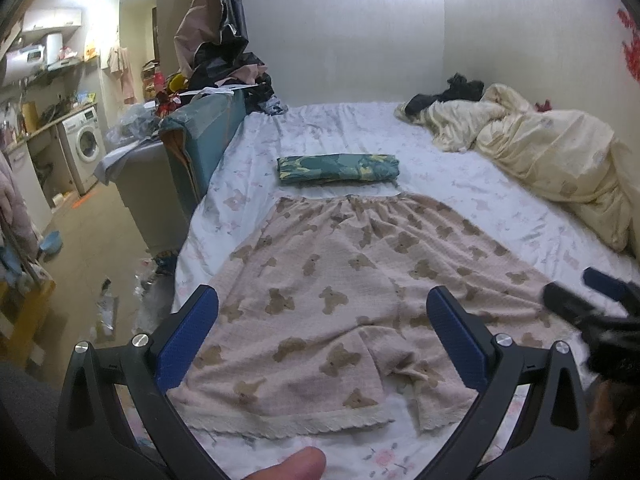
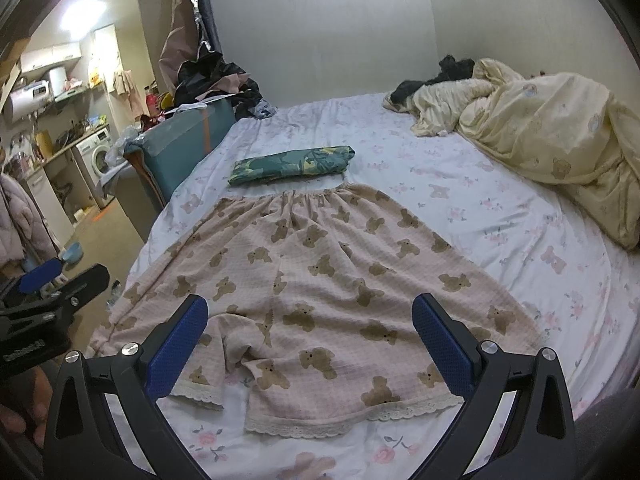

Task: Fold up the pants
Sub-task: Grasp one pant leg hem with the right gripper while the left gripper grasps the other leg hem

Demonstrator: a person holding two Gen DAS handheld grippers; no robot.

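Note:
Pink pants with brown bear print (image 1: 340, 288) lie spread flat on the bed, waistband far, lace-trimmed leg hems near me; they also show in the right wrist view (image 2: 332, 292). My left gripper (image 1: 322, 334) is open and empty, hovering over the left leg near its hem. My right gripper (image 2: 310, 340) is open and empty over the right leg near its hem. The right gripper shows at the right edge of the left view (image 1: 592, 304); the left gripper shows at the left edge of the right view (image 2: 48, 292).
A folded green patterned cloth (image 1: 338, 168) lies just beyond the waistband. A crumpled cream duvet (image 1: 540, 148) fills the bed's far right. The bed sheet (image 1: 460, 184) is white with flowers. A teal box (image 1: 200, 136) and clutter stand left of the bed.

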